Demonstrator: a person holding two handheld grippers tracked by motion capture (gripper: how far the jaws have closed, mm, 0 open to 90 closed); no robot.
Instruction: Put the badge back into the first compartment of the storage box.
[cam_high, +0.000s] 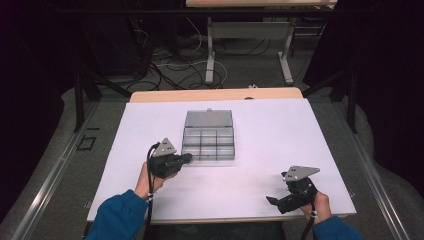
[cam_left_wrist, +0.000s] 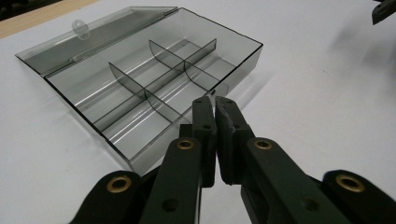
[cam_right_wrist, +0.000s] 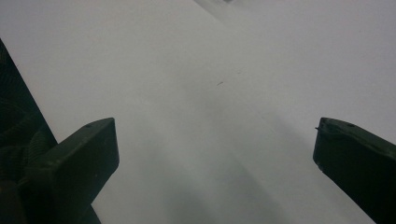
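Left gripper (cam_left_wrist: 215, 103) has its jaws closed together with nothing between them, its tips right at the near left wall of the grey compartment box (cam_high: 208, 143), which stands open at the middle of the white table (cam_high: 280, 130). Right gripper (cam_high: 272, 201) rests near the right front edge, well apart from the box, jaws wide open and holding nothing.

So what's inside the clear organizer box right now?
Nothing: the clear organizer box lies open, its lid folded back, and the divided compartments look empty. The left gripper, jaws shut, hides part of the near corner.
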